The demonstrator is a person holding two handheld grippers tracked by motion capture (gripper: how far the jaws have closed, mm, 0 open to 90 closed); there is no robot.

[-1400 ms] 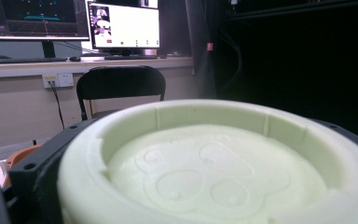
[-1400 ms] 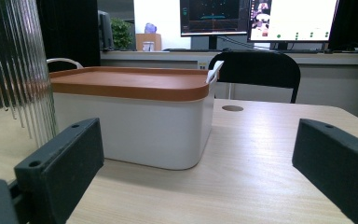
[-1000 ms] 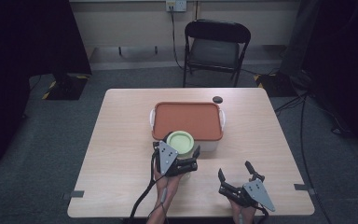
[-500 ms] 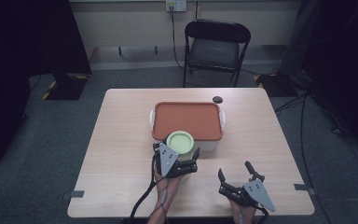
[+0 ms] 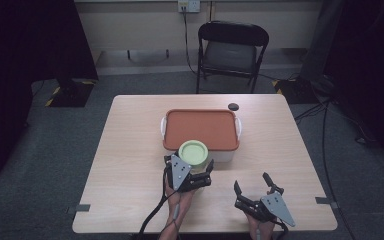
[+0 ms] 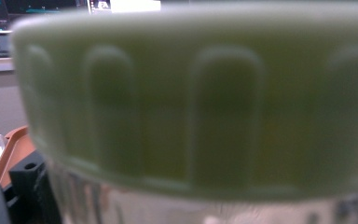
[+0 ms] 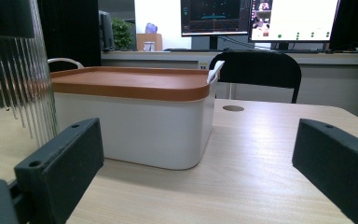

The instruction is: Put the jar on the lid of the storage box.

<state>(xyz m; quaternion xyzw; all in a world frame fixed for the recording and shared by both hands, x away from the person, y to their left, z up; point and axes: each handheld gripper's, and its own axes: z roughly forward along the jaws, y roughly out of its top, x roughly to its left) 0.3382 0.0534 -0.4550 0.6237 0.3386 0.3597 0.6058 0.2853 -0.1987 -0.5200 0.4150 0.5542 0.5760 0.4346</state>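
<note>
On the table (image 5: pixel 130 150), the green-lidded jar (image 5: pixel 193 151) sits between the left tool's (image 5: pixel 192 172) jaws.

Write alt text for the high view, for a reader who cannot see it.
The left gripper grips a clear jar with a green lid on a wooden table, just in front of a white box with an orange lid. The right gripper rests open near the table's front edge.
</note>
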